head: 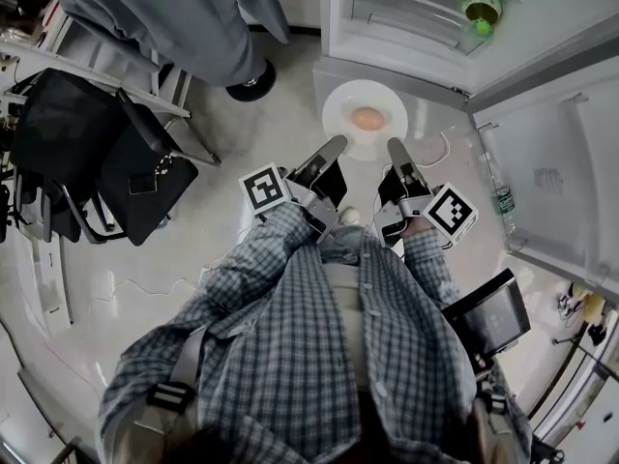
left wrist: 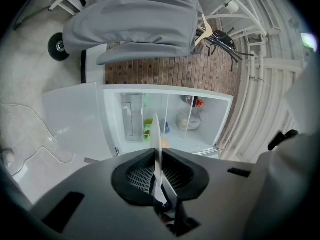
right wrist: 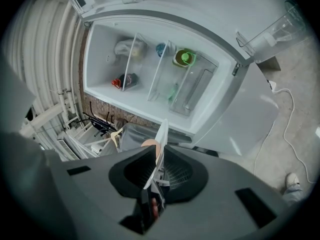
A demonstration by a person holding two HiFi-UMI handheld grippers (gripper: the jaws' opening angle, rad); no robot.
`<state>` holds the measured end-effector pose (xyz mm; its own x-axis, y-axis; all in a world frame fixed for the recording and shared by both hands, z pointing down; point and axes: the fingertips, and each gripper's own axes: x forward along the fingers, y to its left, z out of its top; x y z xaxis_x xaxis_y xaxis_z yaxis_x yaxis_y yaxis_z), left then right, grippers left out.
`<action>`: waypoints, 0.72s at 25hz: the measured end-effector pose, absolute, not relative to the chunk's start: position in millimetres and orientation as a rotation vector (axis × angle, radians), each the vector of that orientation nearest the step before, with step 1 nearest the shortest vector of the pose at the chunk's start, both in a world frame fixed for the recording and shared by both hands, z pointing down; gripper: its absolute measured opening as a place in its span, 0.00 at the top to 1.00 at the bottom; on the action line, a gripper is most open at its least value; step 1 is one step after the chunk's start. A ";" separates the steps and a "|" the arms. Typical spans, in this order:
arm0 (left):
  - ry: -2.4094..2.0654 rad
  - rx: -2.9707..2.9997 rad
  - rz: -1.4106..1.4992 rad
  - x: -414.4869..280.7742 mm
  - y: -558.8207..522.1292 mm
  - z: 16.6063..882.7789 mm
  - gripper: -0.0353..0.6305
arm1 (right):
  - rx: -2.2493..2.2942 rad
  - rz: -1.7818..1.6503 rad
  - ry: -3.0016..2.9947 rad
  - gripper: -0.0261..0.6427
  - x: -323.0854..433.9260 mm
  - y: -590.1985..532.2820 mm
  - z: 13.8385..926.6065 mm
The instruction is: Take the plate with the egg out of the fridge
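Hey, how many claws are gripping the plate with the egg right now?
2. The left claw is shut on the plate at its near-left rim, the right claw at its near-right rim. The egg lies between them.

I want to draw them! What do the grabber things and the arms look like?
Both the left gripper and right gripper are dark grey with long tapering jaws. Each carries a white cube with black square markers. Sleeves are blue-grey checked.

The person is wearing a blue-grey checked shirt (head: 290,356), a grey strap (head: 196,348) buckling at seven o'clock, marker cubes (head: 264,188) topping left gripper (head: 336,147) and right gripper (head: 393,149).
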<state>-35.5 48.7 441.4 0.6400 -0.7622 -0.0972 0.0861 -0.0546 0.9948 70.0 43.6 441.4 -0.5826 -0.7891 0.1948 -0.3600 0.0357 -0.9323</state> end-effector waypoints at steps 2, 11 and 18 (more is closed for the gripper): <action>-0.595 1.481 -0.767 -35.3 47.3 438.8 0.88 | -1.158 -1.551 1.949 0.88 69.9 41.7 438.1; -0.589 1.482 -0.784 -37.3 38.4 436.5 0.88 | -1.173 -1.545 1.918 0.88 69.5 33.7 436.1; -0.588 1.485 -0.786 -36.6 35.7 436.9 0.88 | -1.170 -1.542 1.919 0.88 69.5 31.3 436.4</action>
